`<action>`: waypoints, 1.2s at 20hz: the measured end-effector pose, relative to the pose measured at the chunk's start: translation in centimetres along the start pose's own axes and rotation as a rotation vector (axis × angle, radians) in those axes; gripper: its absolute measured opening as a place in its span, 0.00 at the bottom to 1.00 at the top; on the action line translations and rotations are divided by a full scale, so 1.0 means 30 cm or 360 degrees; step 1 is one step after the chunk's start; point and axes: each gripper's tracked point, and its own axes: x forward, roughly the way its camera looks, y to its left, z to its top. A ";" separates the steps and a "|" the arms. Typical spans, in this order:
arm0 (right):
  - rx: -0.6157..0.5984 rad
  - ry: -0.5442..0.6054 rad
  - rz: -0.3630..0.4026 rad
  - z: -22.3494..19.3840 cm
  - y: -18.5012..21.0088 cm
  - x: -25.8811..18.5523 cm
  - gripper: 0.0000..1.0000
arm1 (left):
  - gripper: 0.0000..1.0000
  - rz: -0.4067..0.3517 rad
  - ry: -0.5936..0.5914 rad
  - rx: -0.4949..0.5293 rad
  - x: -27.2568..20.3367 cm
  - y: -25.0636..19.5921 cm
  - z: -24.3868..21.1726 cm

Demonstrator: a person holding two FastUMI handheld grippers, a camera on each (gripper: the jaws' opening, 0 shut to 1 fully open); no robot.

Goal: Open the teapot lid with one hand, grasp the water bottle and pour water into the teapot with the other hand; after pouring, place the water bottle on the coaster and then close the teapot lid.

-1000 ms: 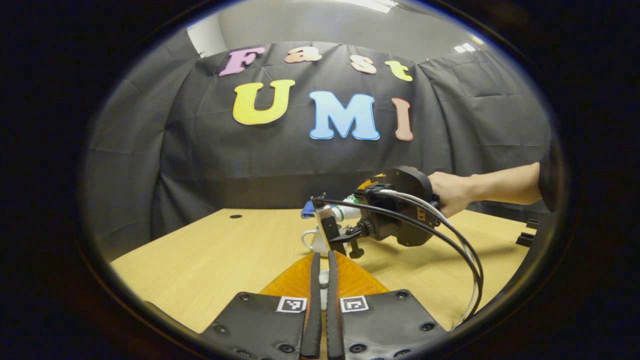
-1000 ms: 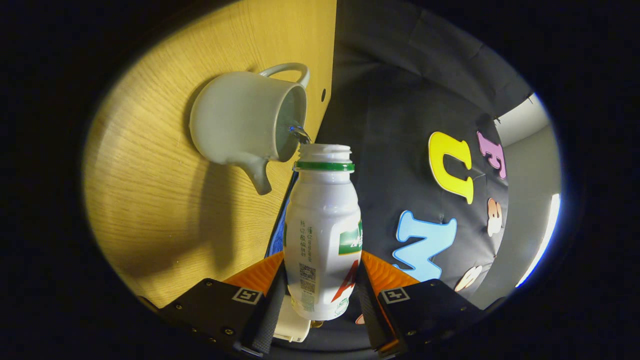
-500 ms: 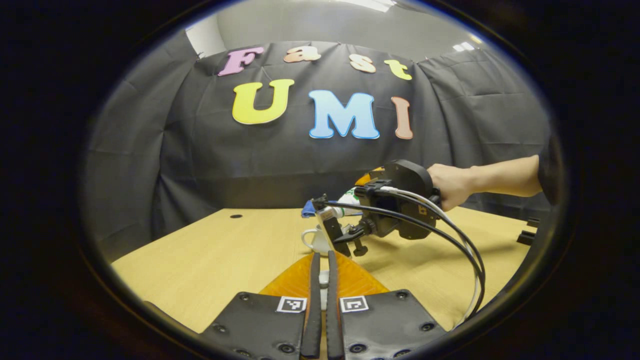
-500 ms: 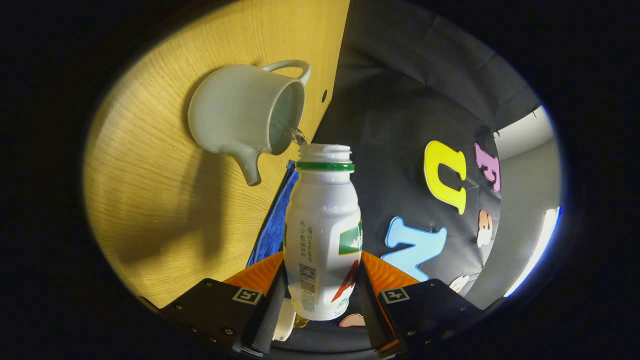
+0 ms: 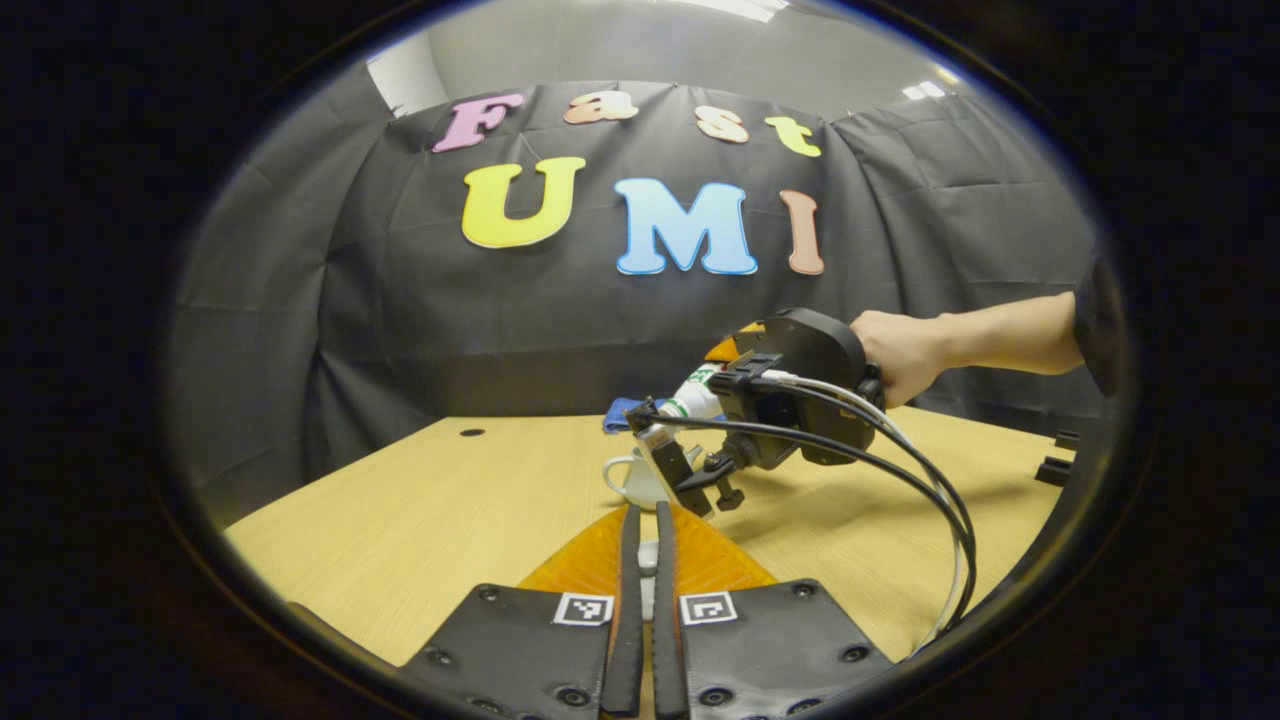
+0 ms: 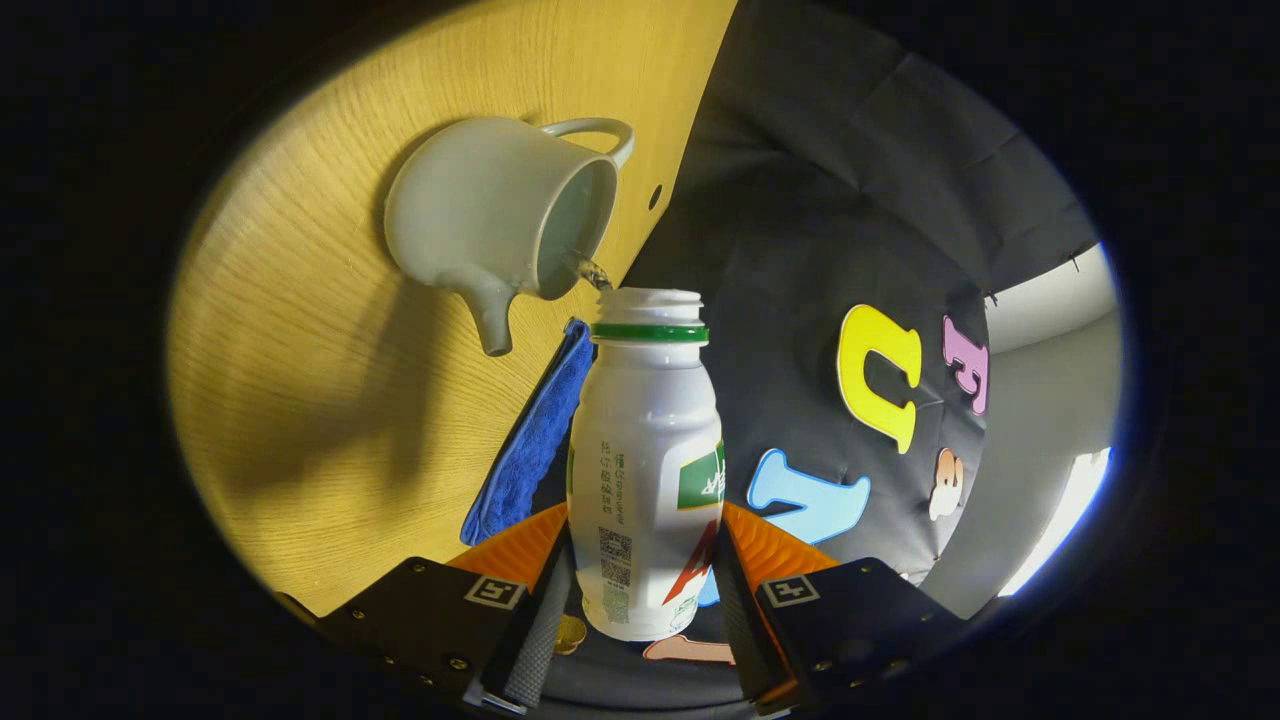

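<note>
Right hand-held gripper (image 6: pixel 640 600) clamps your water bottle (image 6: pixel 645 470) | mouth aims into teapot (image 6: pixel 500 220) just beyond | coaster (image 6: pixel 530 440) beside it | left hand-held gripper (image 5: pixel 640 560) pinches something small, identity unclear.

Right claw (image 5: pixel 700 385): has risen and tipped back in the left gripper view.
White plastic water bottle (image 6: pixel 645 465): less steeply tilted than before.
Blue cloth coaster (image 6: pixel 525 450): more of it has come into sight.
Pale ceramic teapot (image 6: pixel 490 215): has shifted slightly upward in the right gripper view.

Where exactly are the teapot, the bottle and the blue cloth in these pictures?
Teapot (image 6: pixel 470 215): right gripper view, on its rounded side wall.
Bottle (image 6: pixel 640 440): right gripper view, on the middle of its white body.
Blue cloth (image 6: pixel 528 445): right gripper view, on its fuzzy surface beside the bottle.
</note>
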 end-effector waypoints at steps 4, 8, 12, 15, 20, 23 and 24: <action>-0.0051 -0.0013 -0.0032 0.008 -0.004 -0.011 0.71 | 0.14 0.0010 0.0004 0.0011 -0.003 0.009 -0.003; -0.0093 -0.0030 -0.0035 0.027 0.002 -0.021 0.71 | 0.14 0.0018 0.0004 0.0013 -0.008 0.016 -0.004; -0.0162 -0.0056 -0.0055 0.038 -0.014 -0.016 0.71 | 0.14 0.0029 0.0000 0.0020 -0.015 0.023 -0.001; -0.0156 -0.0063 -0.0063 0.041 -0.012 -0.011 0.71 | 0.14 0.0038 0.0006 0.0024 -0.019 0.030 -0.003; -0.0059 -0.0079 -0.0075 0.024 -0.040 0.004 0.71 | 0.14 0.0047 0.0006 0.0012 -0.022 0.037 -0.008; 0.0182 -0.0093 0.0004 0.000 -0.009 0.020 0.71 | 0.14 0.0059 0.0011 -0.0020 -0.026 0.059 -0.008; 0.0282 -0.0084 0.0038 -0.006 0.009 0.019 0.71 | 0.14 0.0064 0.0014 -0.0038 -0.026 0.066 -0.008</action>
